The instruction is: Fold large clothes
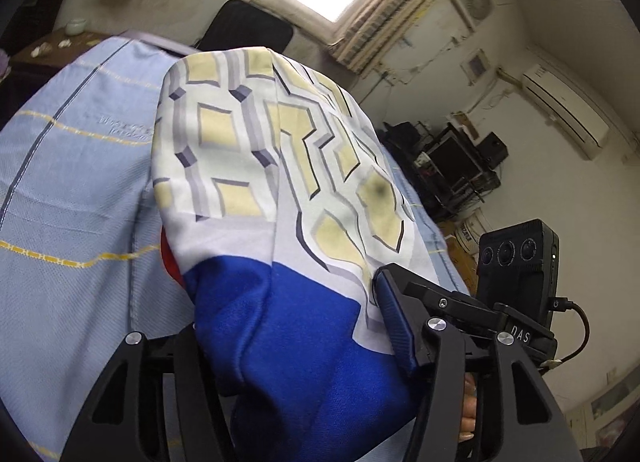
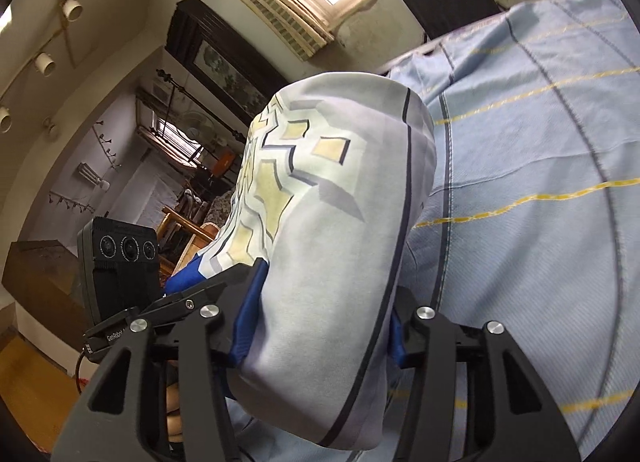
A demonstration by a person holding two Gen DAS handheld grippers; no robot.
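Black left claw (image 1: 296, 326) clamped bunched printed garment (image 1: 256, 150) | right claw (image 2: 320, 302) likewise gripped it | soft, light, slippery-looking fabric; best grasped at hems, above striped bedsheet (image 2: 540, 190).

Straight ahead of my left hand-held gripper (image 1: 288, 326), the bunched patterned garment (image 1: 256, 166) is filling the forward path. To its left, the blue checked bed sheet (image 1: 72, 190) is lying bare and passable. To its right, a black camera unit (image 1: 516, 274) is standing close. Before my right hand-held gripper (image 2: 324, 302), the same garment (image 2: 332, 222) is blocking the way; the sheet (image 2: 540, 182) to its right is lying clear.
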